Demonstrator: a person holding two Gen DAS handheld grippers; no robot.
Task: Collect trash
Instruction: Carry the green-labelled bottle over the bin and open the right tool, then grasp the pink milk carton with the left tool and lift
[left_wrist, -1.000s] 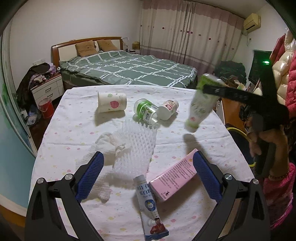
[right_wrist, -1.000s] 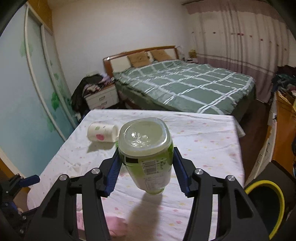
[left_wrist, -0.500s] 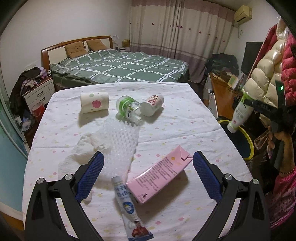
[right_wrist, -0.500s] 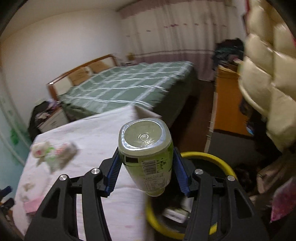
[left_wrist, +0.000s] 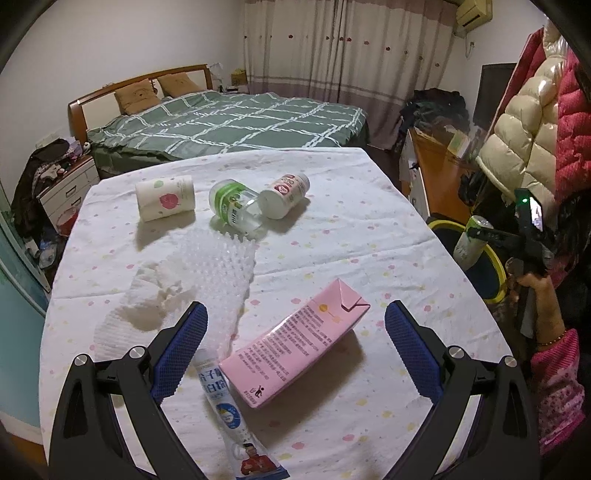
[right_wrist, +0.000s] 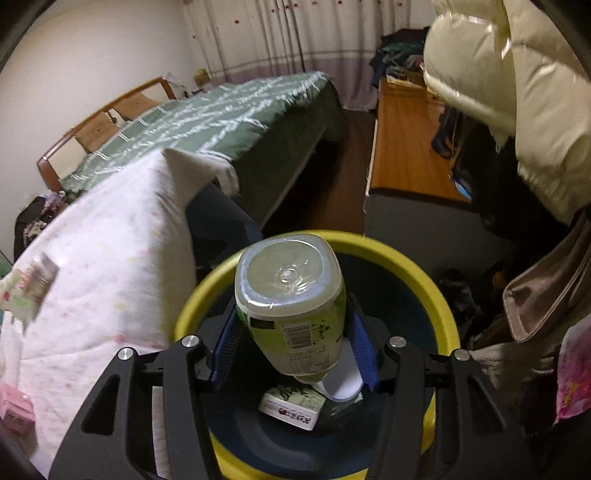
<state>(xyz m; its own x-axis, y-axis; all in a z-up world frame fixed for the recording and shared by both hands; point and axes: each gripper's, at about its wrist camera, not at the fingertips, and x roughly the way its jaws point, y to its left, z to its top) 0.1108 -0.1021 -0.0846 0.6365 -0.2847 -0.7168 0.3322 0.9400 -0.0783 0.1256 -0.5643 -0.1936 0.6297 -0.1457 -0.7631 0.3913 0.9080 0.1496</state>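
My right gripper (right_wrist: 293, 350) is shut on a green-and-white plastic bottle (right_wrist: 291, 295), held cap down over a yellow-rimmed dark bin (right_wrist: 443, 317) beside the table. The bottle (left_wrist: 471, 243) and bin (left_wrist: 495, 273) also show at the right of the left wrist view. A small carton (right_wrist: 291, 408) lies inside the bin. My left gripper (left_wrist: 293, 354) is open above the table, with a pink carton (left_wrist: 295, 343) and a white tube (left_wrist: 229, 413) between its fingers. A paper cup (left_wrist: 165, 197), a clear jar (left_wrist: 236, 208), a small white bottle (left_wrist: 286, 190), crumpled tissue (left_wrist: 147, 299) and foam netting (left_wrist: 221, 269) lie further back.
The table (left_wrist: 369, 229) has a white dotted cloth. A bed (left_wrist: 229, 125) stands behind it, a nightstand (left_wrist: 66, 184) to the left, a wooden cabinet (right_wrist: 402, 147) and hanging puffy jackets (left_wrist: 532, 122) on the right by the bin.
My right gripper carried the bottle off the table to the right and down over the bin. My left gripper drew back slightly and stayed open.
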